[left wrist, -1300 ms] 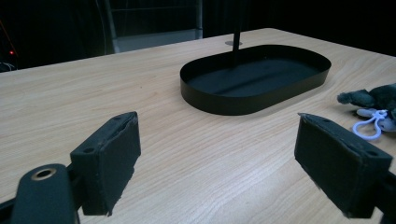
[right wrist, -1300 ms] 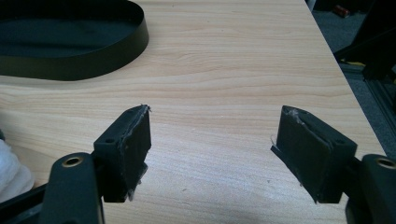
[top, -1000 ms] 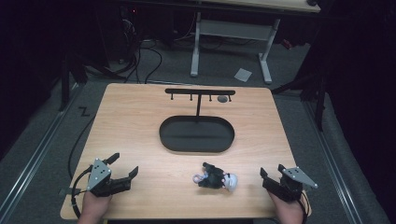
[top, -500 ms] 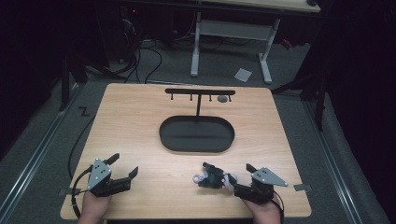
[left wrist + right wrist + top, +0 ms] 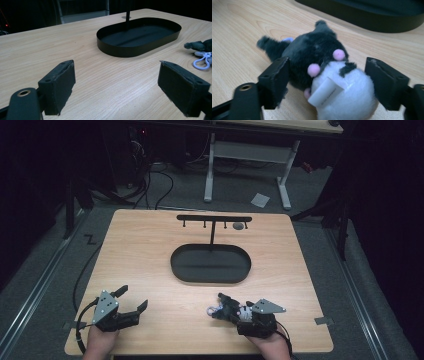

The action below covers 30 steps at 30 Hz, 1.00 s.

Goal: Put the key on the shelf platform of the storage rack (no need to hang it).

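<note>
Two parted jaws around plush toy [image 5: 329,75]

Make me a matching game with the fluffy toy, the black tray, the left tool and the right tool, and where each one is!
Things:
1. plush toy
2. black oval tray
3. left tool
4. right tool

Places or states:
A. in the middle of the table, with a hook stand rising from it
B. open, over bare wood near the table's front left corner
C. lying on the table between two open jaws
D. open, one jaw on each side of the toy

Pairs: 1-C, 2-A, 3-B, 4-D
</note>
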Each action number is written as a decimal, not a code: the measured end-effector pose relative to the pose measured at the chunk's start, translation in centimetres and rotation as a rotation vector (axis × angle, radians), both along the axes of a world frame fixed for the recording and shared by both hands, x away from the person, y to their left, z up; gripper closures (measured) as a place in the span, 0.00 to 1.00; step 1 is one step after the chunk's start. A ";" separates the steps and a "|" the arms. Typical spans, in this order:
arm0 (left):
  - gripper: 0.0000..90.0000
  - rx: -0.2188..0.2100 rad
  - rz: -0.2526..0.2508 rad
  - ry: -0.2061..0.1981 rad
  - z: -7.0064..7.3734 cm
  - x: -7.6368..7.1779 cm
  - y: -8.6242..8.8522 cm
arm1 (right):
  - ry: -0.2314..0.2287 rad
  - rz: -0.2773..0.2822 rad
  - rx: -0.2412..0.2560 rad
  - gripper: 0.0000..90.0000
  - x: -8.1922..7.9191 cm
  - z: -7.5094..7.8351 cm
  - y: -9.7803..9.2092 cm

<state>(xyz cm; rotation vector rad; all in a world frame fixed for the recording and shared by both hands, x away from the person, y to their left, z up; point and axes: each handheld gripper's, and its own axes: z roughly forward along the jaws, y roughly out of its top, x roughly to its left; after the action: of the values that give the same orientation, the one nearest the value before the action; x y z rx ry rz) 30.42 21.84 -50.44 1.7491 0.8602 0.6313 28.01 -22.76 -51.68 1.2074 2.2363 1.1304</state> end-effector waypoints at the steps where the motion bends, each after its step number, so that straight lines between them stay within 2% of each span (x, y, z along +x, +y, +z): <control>1: 0.17 0.001 -0.001 0.000 0.0 0.0 0.0 | 0.007 0.003 0.002 0.29 0.0 0.0 -0.1; 2: 0.17 0.000 -0.003 -0.001 0.0 -0.1 0.0 | 0.009 0.003 0.003 0.42 0.0 0.0 -0.3; 3: 0.17 0.000 -0.003 -0.001 0.0 -0.1 0.0 | 0.009 0.003 0.003 0.42 0.0 0.0 -0.3; 4: 0.17 0.003 -0.004 -0.003 0.0 -0.1 0.1 | 0.010 0.007 0.012 0.51 -0.1 -0.1 -0.5; 8: 0.17 0.001 -0.002 -0.002 0.0 -0.1 0.1 | 0.005 0.008 0.031 0.57 -0.1 0.1 -0.9; 11: 0.17 0.001 -0.004 -0.004 0.1 -0.1 0.1 | -0.037 -0.025 0.034 0.60 -0.4 0.9 -1.2; 14: 0.17 0.000 -0.004 -0.003 0.1 -0.1 0.1 | -0.099 -0.081 0.037 0.60 -0.8 1.9 -2.0; 15: 0.17 0.000 -0.004 -0.003 0.1 -0.1 0.1 | -0.099 -0.081 0.037 0.60 -0.8 1.9 -2.0; 16: 0.17 0.003 -0.007 -0.006 0.1 -0.1 0.0 | -0.133 -0.133 0.047 0.60 -0.9 2.6 -2.7; 17: 0.17 0.003 -0.007 -0.006 0.1 -0.1 0.0 | -0.133 -0.133 0.047 0.60 -0.9 2.6 -2.7; 20: 0.17 0.008 -0.013 -0.004 0.1 -0.1 -0.1 | -0.183 -0.246 0.076 0.60 -0.8 3.5 -4.7; 21: 0.17 0.008 -0.013 -0.004 0.1 -0.1 -0.1 | -0.183 -0.246 0.076 0.60 -0.8 3.5 -4.7; 22: 0.17 0.007 -0.013 -0.008 0.1 -0.1 -0.1 | -0.180 -0.291 0.078 0.60 -0.9 3.6 -5.5; 24: 0.17 0.008 -0.013 -0.007 0.1 -0.1 -0.1 | -0.160 -0.318 0.063 0.60 -1.1 3.2 -6.0; 29: 0.17 -0.002 -0.013 -0.012 0.2 -0.1 -0.2 | -0.069 -0.363 0.000 0.59 -2.2 1.7 -6.9; 30: 0.17 -0.002 -0.013 -0.012 0.2 -0.1 -0.2 | -0.069 -0.363 0.000 0.59 -2.2 1.7 -6.9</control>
<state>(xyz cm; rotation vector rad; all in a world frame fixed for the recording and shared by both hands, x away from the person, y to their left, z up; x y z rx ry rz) 30.36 21.65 -50.24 1.7461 0.8405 0.6309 25.86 -29.65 -49.95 1.4750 1.8665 1.0090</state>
